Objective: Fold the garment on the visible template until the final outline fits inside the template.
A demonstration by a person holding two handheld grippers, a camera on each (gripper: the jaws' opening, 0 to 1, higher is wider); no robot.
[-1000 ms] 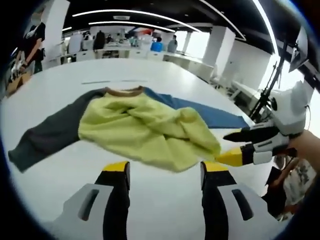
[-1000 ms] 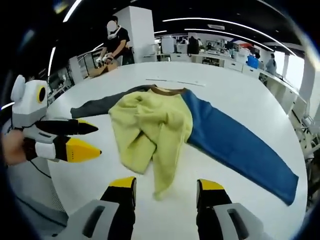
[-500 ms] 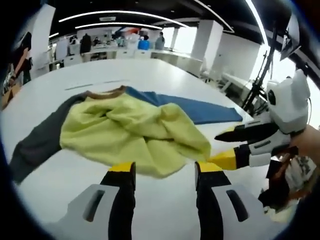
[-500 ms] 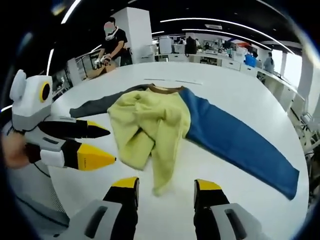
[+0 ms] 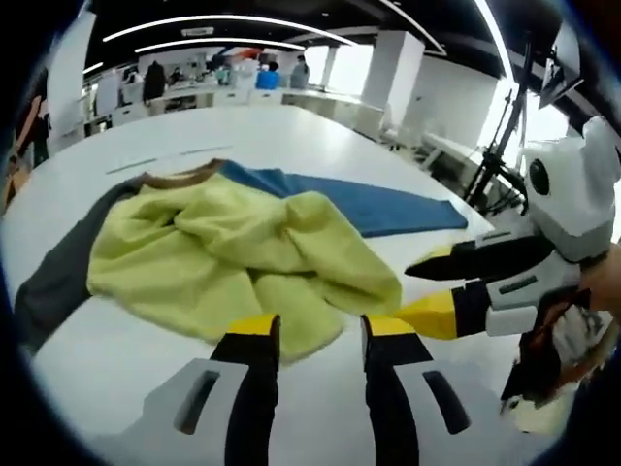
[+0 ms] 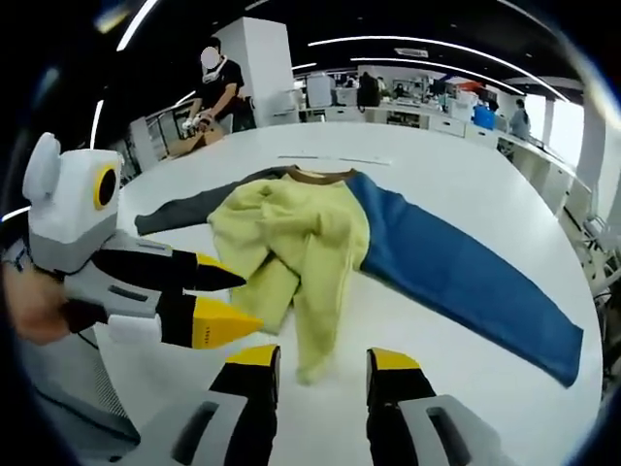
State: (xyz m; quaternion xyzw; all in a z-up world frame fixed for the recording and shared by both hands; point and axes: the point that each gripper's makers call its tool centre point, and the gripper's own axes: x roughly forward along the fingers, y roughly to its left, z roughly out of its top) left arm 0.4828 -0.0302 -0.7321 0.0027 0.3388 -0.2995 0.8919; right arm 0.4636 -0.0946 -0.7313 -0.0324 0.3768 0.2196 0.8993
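Loosely rumpled yellow-blue-grey garment [image 6: 320, 233]

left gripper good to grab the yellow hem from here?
Probably yes: the left gripper stands open right at the near edge of the yellow hem, with bare table and nothing between; the right gripper sits off to the side.
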